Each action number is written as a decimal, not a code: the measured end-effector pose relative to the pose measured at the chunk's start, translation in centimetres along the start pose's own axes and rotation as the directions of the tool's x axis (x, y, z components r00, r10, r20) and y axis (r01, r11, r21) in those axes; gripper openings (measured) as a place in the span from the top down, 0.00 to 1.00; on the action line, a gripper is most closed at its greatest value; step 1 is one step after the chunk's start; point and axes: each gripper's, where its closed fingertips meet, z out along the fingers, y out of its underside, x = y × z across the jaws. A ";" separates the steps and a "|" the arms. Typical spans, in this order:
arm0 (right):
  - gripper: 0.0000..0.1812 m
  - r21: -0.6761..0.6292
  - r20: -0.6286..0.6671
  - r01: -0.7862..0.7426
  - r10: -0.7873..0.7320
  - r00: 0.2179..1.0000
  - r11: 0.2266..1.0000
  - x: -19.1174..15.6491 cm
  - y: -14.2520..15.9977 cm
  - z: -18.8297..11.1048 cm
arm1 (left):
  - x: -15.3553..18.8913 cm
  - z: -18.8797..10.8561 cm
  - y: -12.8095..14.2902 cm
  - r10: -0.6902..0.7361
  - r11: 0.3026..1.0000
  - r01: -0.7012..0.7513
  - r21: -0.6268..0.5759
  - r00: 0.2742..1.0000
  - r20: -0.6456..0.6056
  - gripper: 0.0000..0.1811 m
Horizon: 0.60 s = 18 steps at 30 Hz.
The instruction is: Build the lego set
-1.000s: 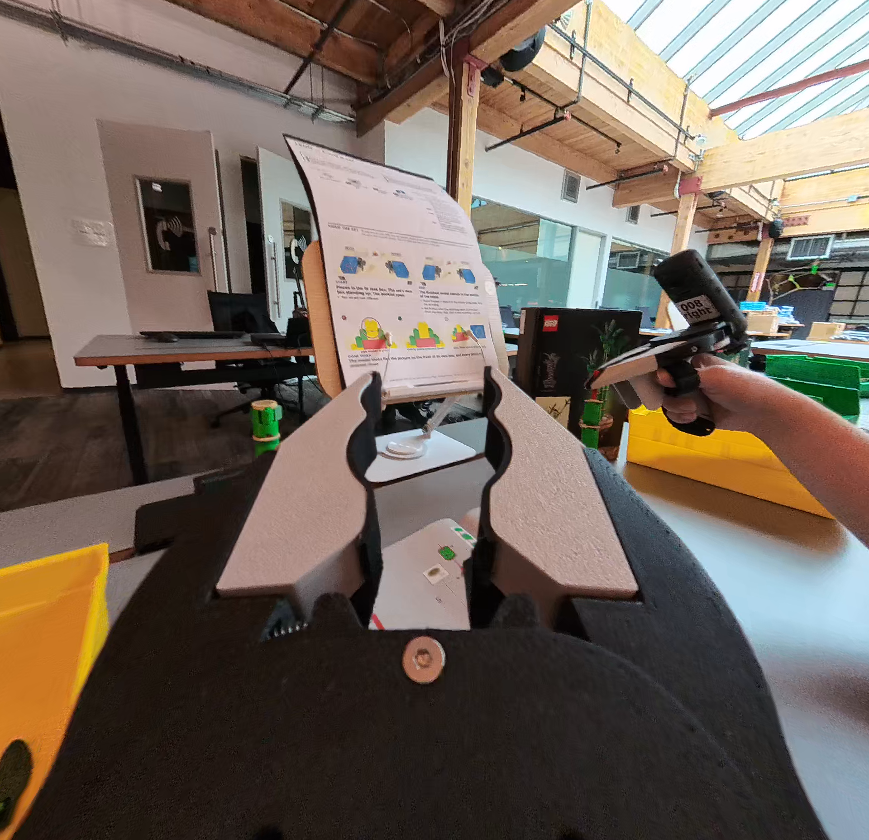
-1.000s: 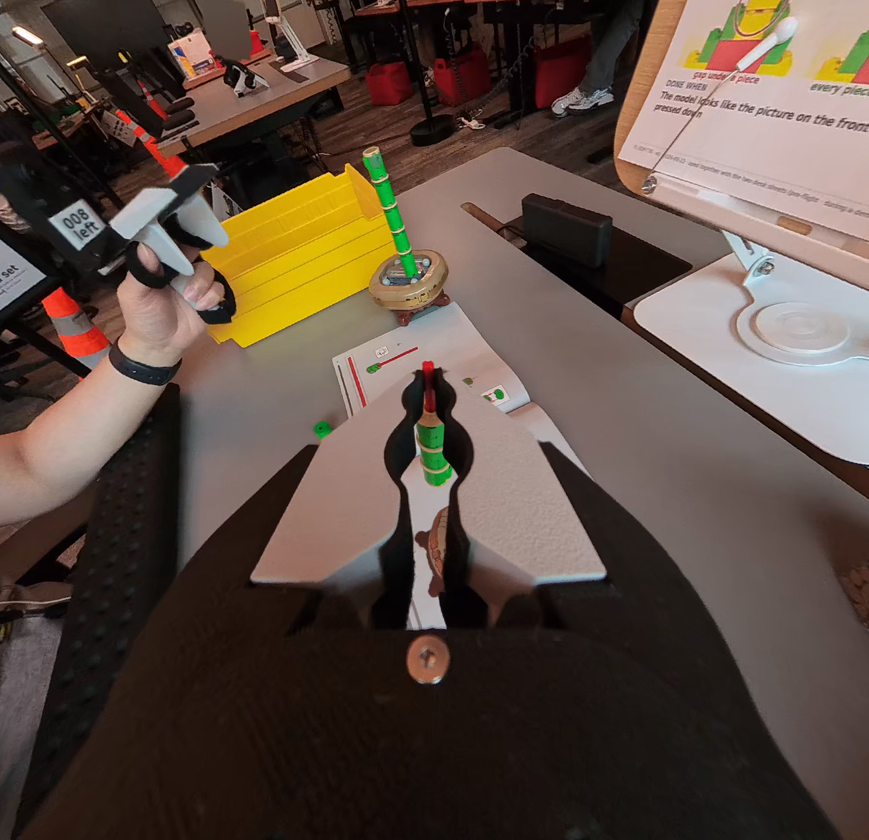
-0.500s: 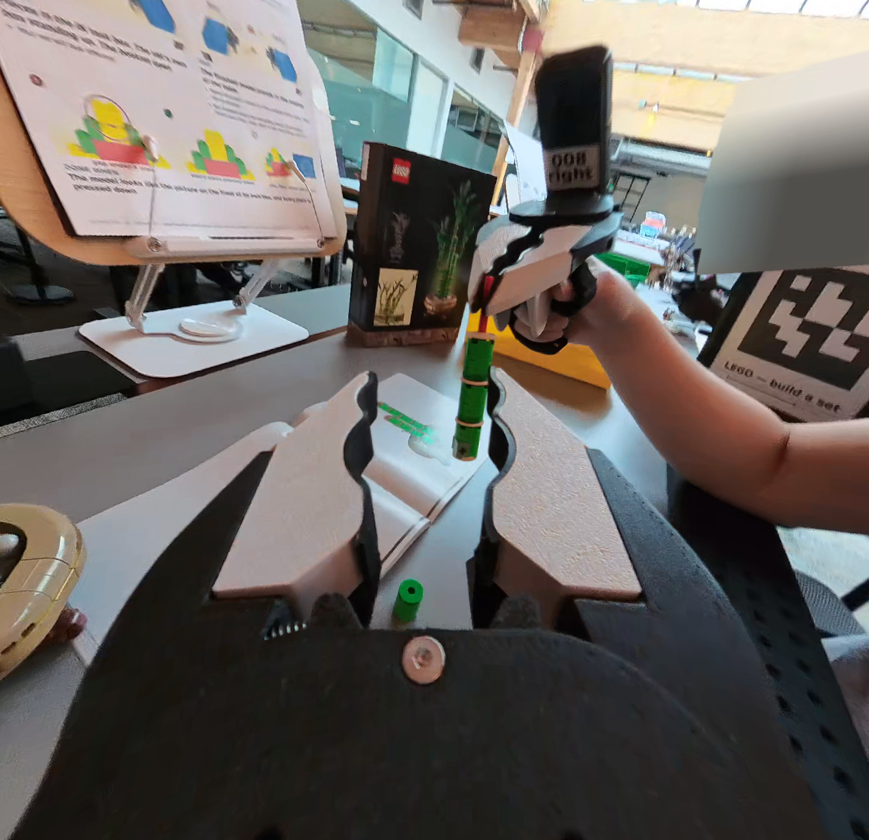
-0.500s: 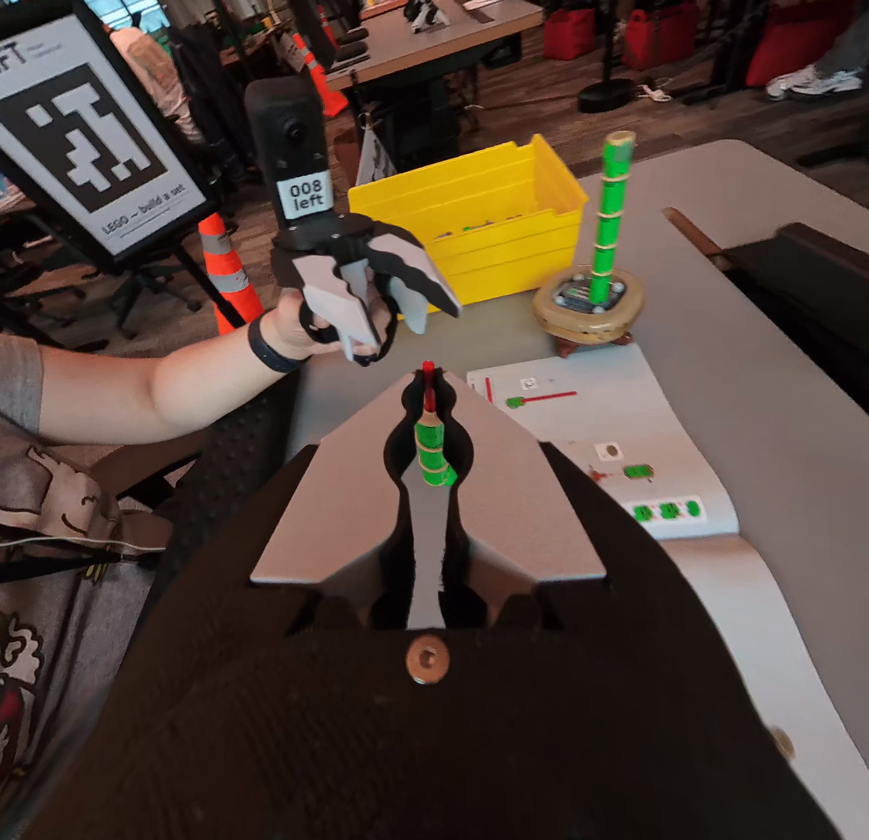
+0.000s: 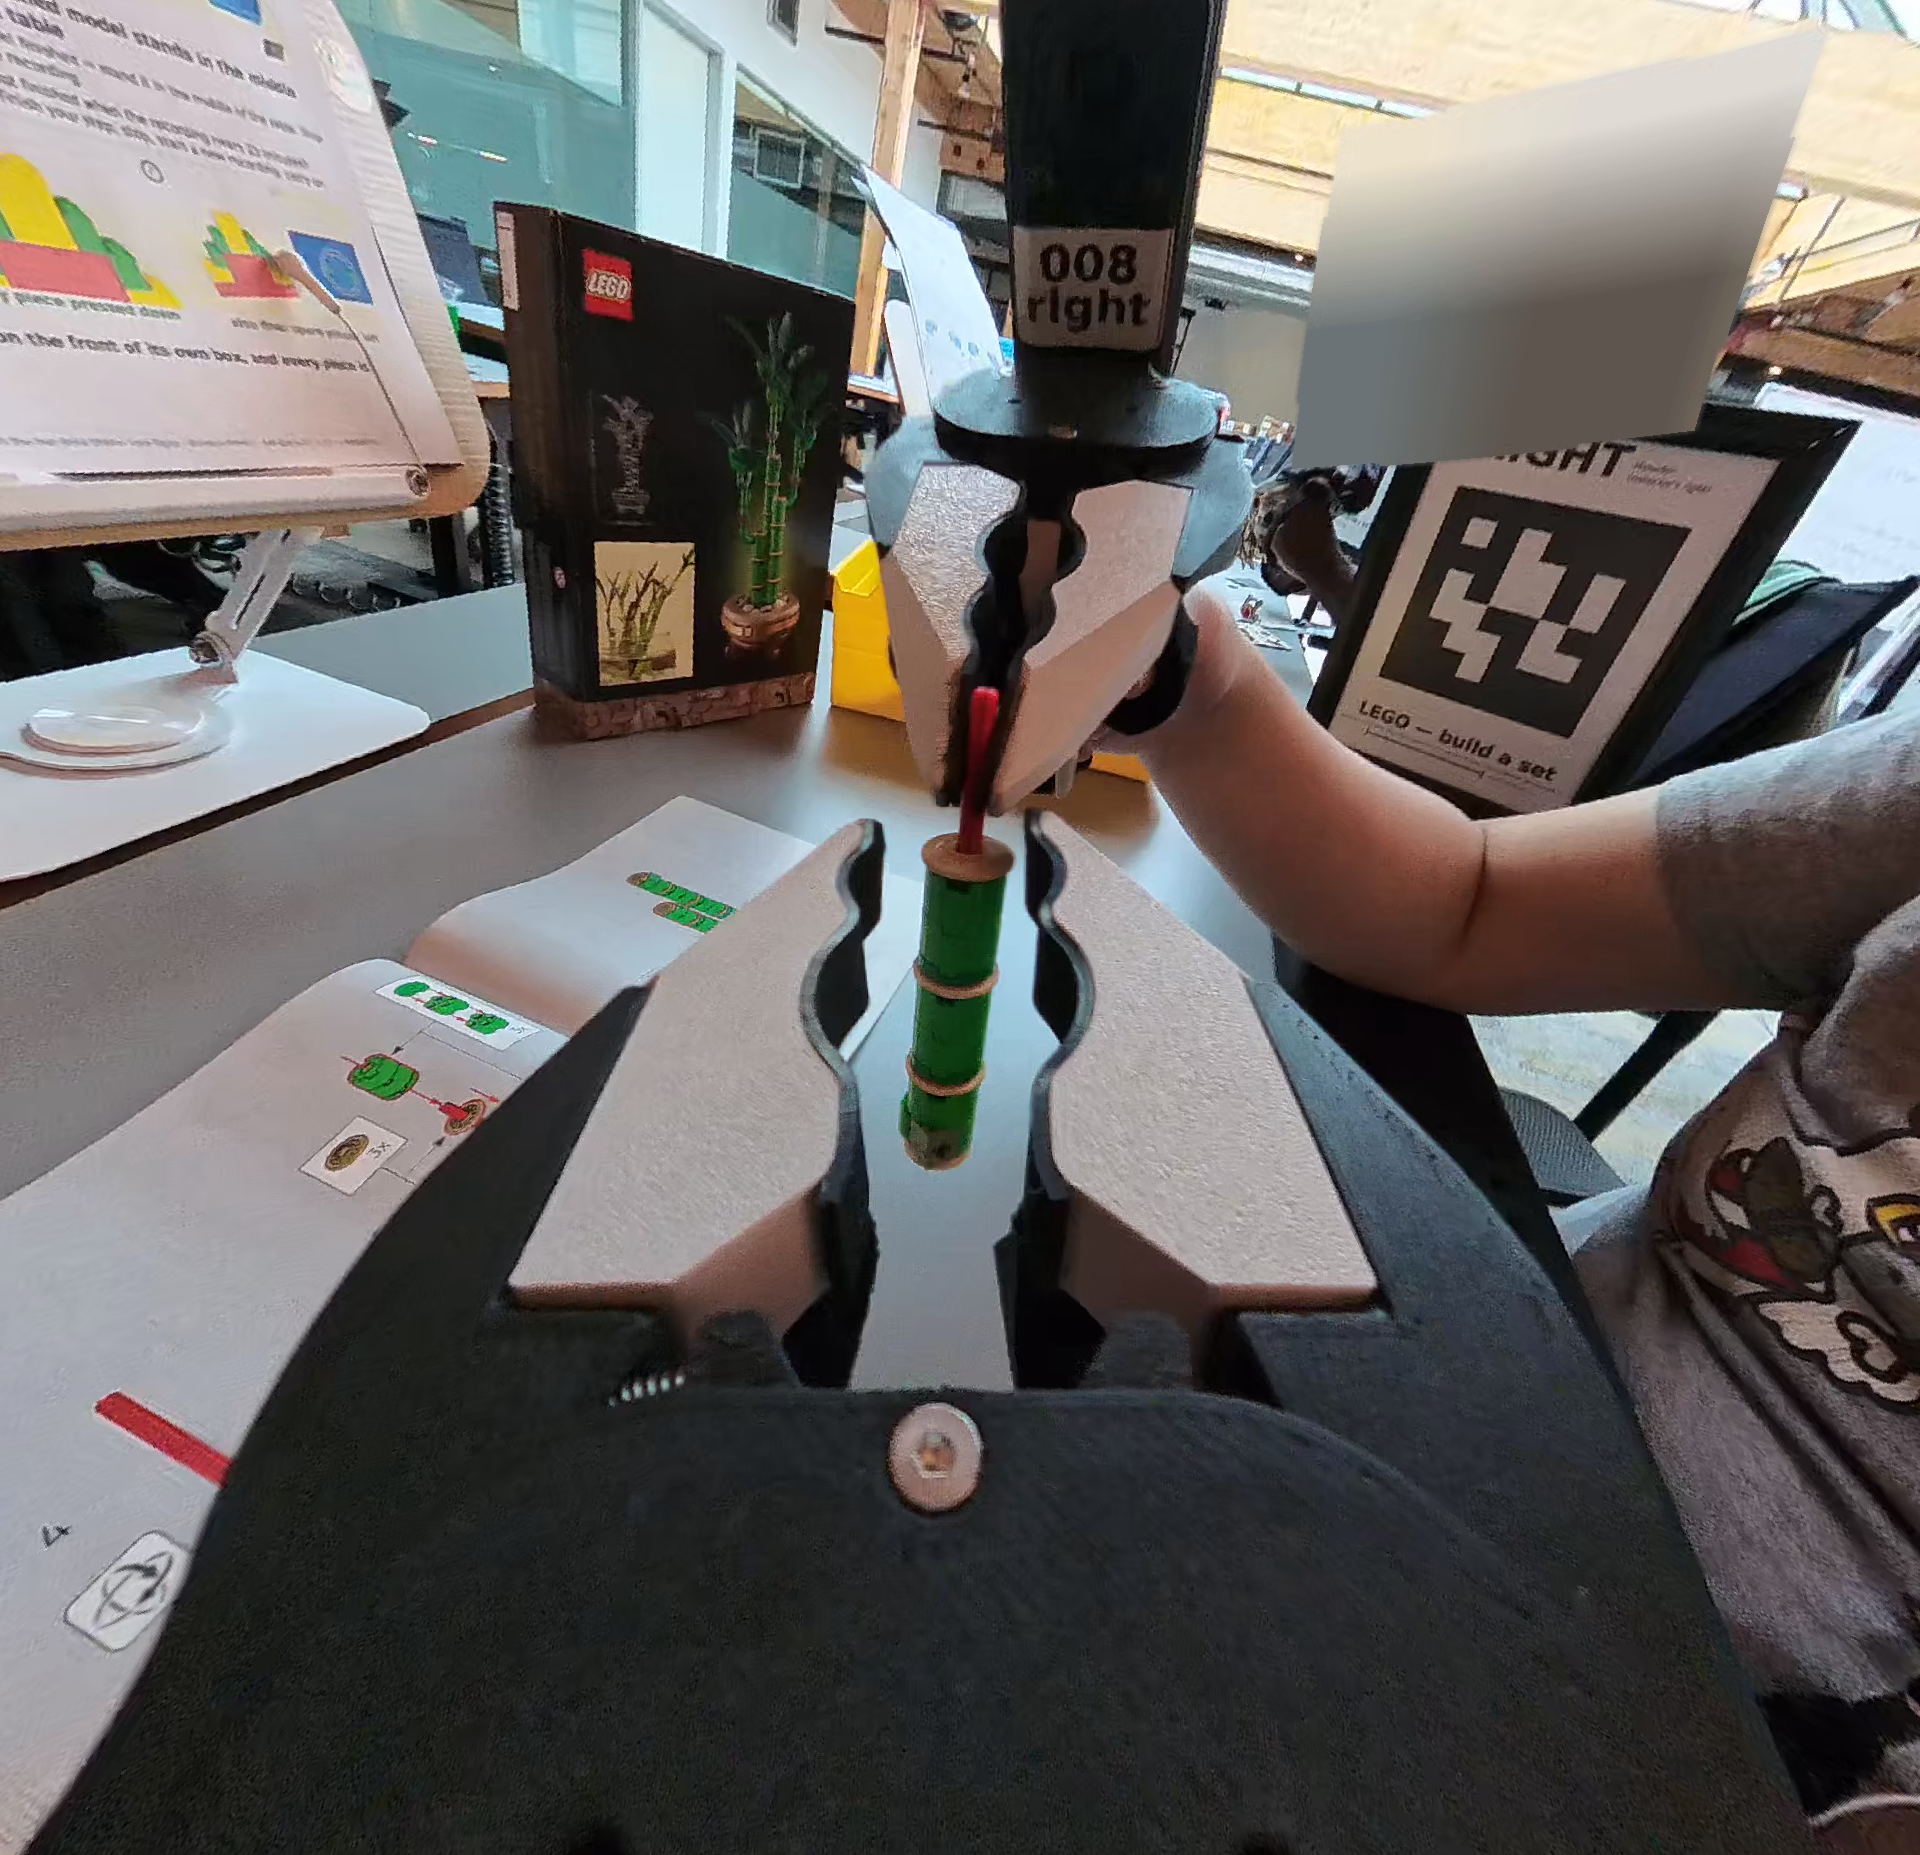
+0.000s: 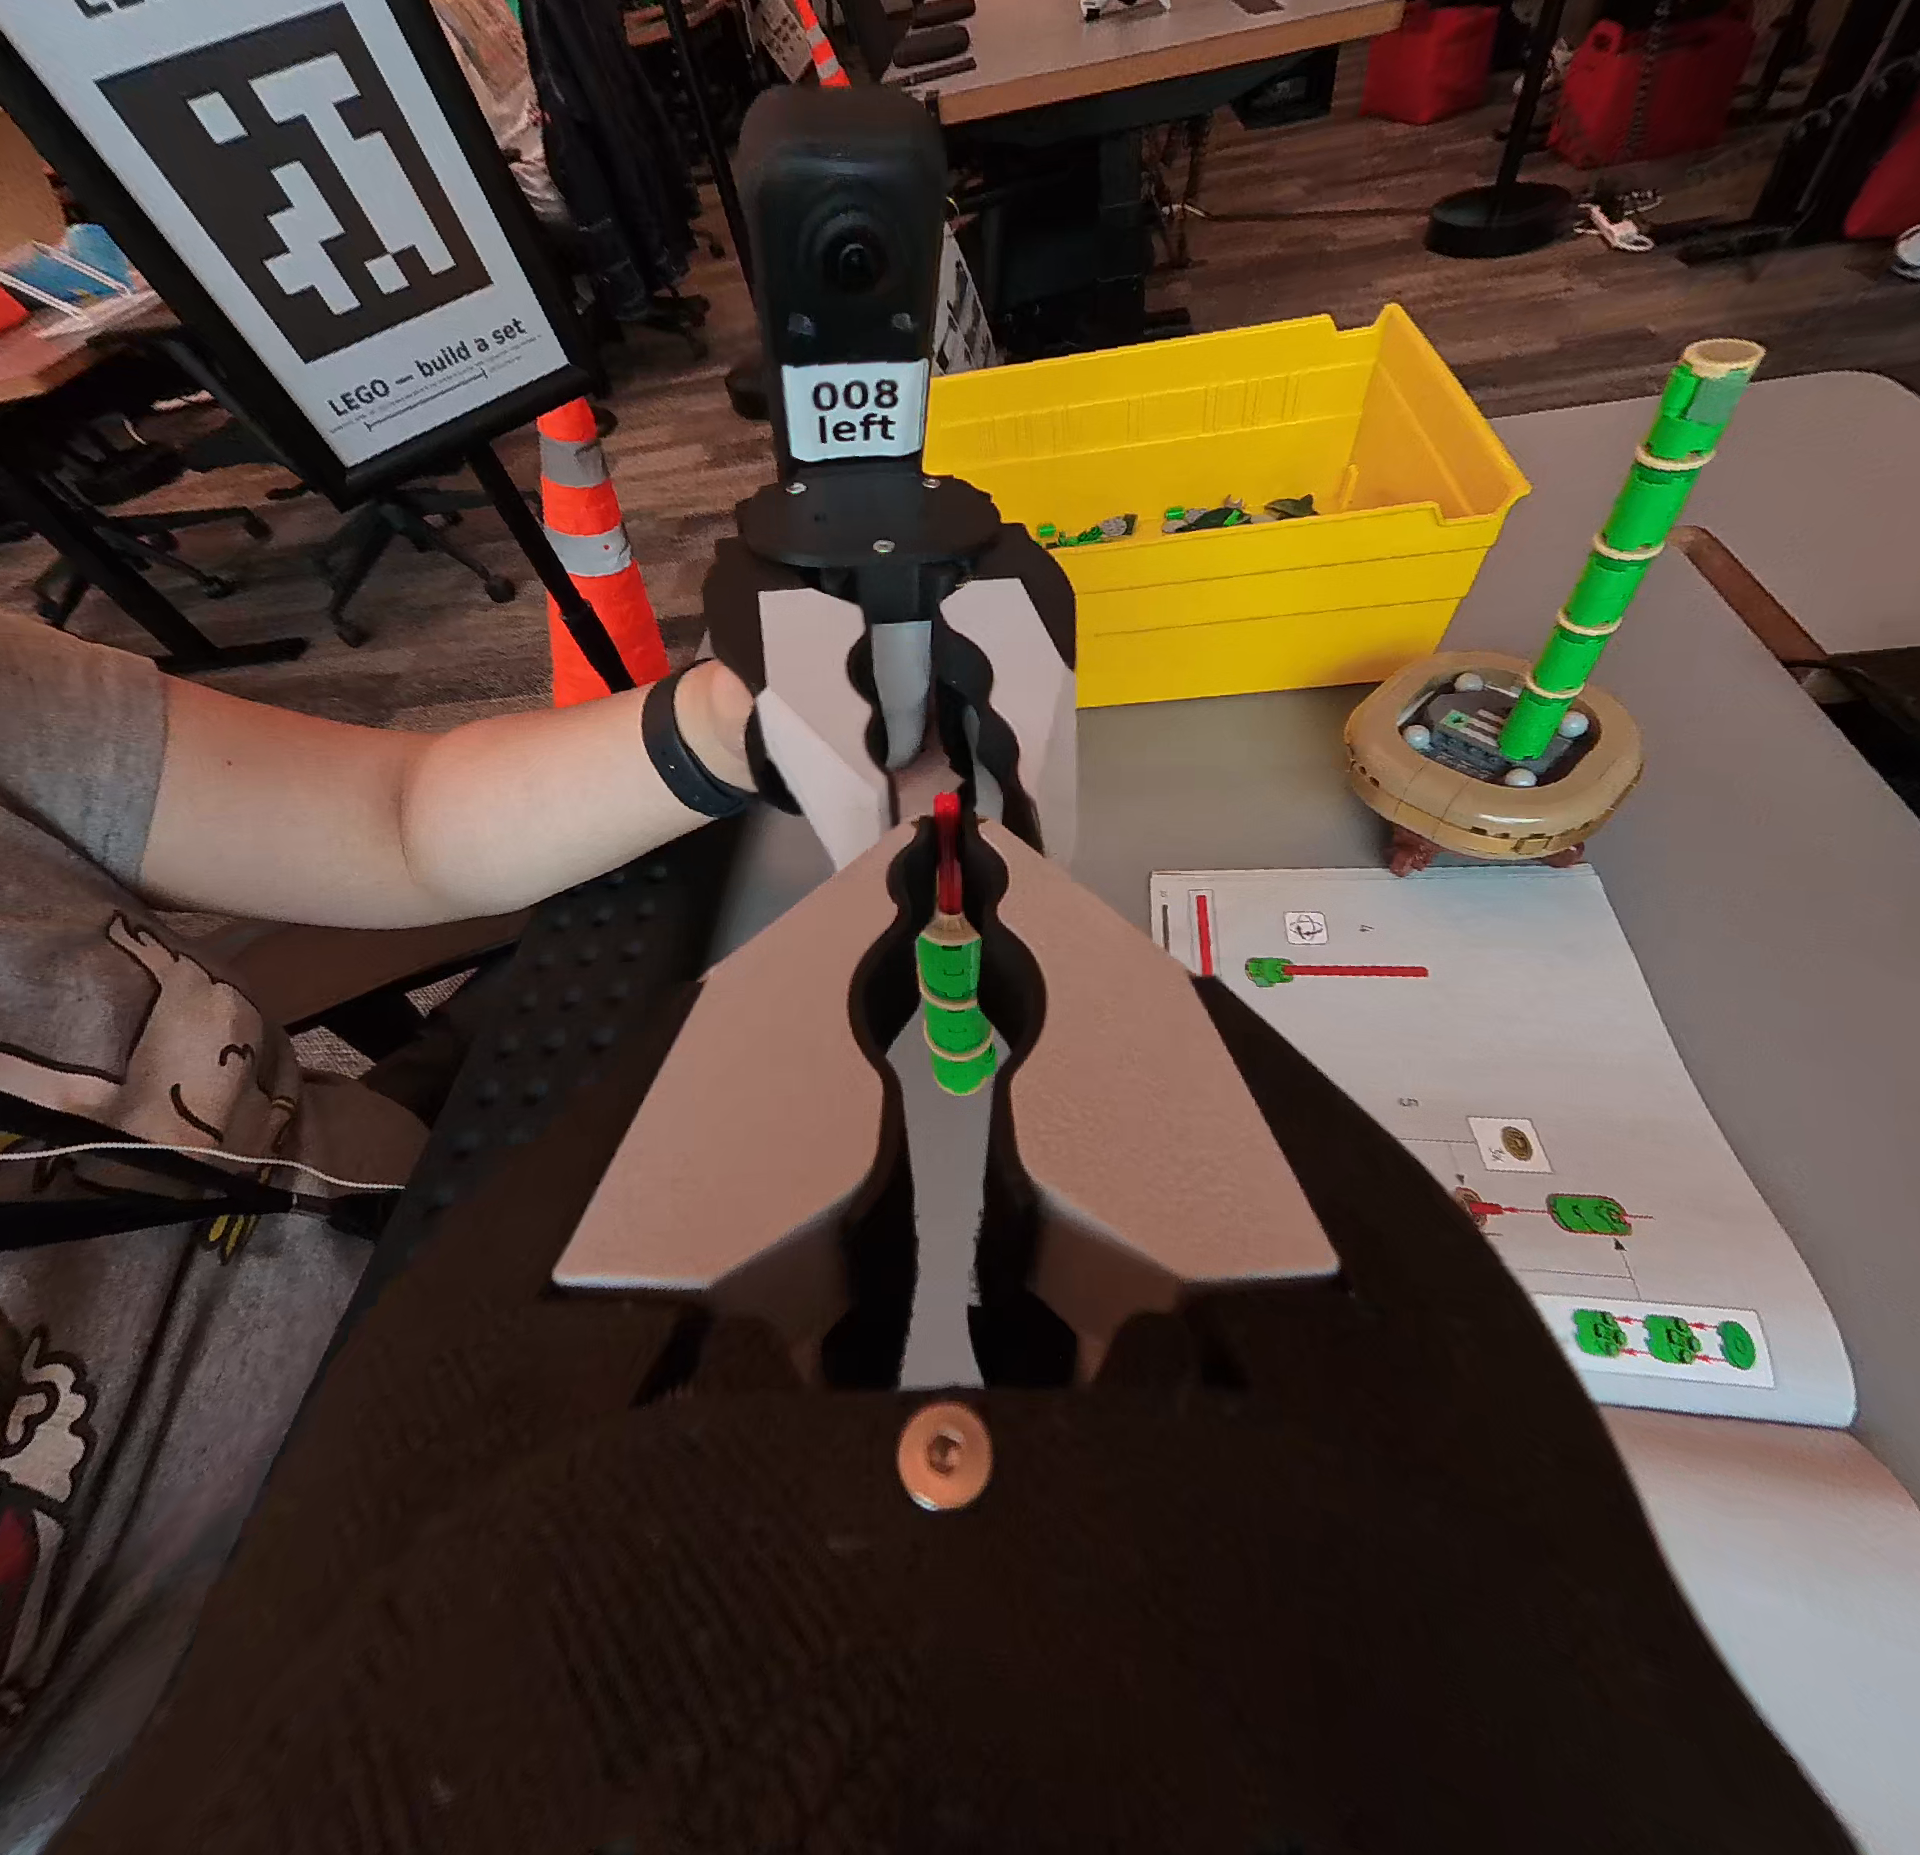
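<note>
My right gripper (image 6: 940, 829) is shut on a thin red axle (image 6: 947, 860) that carries a short green stalk (image 6: 954, 1016) with tan rings. In the left wrist view the right gripper (image 5: 971, 797) points down and toward me, and the stalk (image 5: 951, 1005) hangs from the axle (image 5: 977, 756). My left gripper (image 5: 951, 829) is open. Its two fingers stand on either side of the stalk, with a gap on each side. The left gripper also shows in the right wrist view (image 6: 914, 766), facing mine just beyond the axle tip.
A tan round pot with a tall green stalk (image 6: 1496, 756) stands at the right. Behind it is a yellow bin (image 6: 1247, 579) of loose pieces. An open instruction booklet (image 6: 1455, 1078) lies on the grey table. A dark set box (image 5: 675, 455) and a paper stand (image 5: 187, 247) are at the back. Less than 4 cm separates the two grippers' tips.
The two grippers have turned to face each other and come together. The left gripper's open fingers now straddle the stalk. The right gripper has kept hold of the axle.
</note>
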 end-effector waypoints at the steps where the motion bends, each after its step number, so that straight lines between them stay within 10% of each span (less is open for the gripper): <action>1: 0.99 0.006 0.008 -0.004 0.004 1.000 1.000 -0.1 -0.1 0.0 | -0.1 -0.1 0.0 -0.006 1.000 0.006 0.002 1.000 0.002 0.87; 10: 0.98 0.026 -0.007 0.002 -0.002 1.000 1.000 0.4 -0.3 -0.3 | -0.4 -0.4 -0.2 -0.063 0.998 0.063 0.017 0.998 -0.015 0.82; 18: 0.98 -0.154 -0.407 -0.052 -0.016 0.913 0.987 7.2 3.2 -2.0 | -4.5 -2.2 -1.0 -0.033 0.997 0.017 0.076 0.974 0.224 0.69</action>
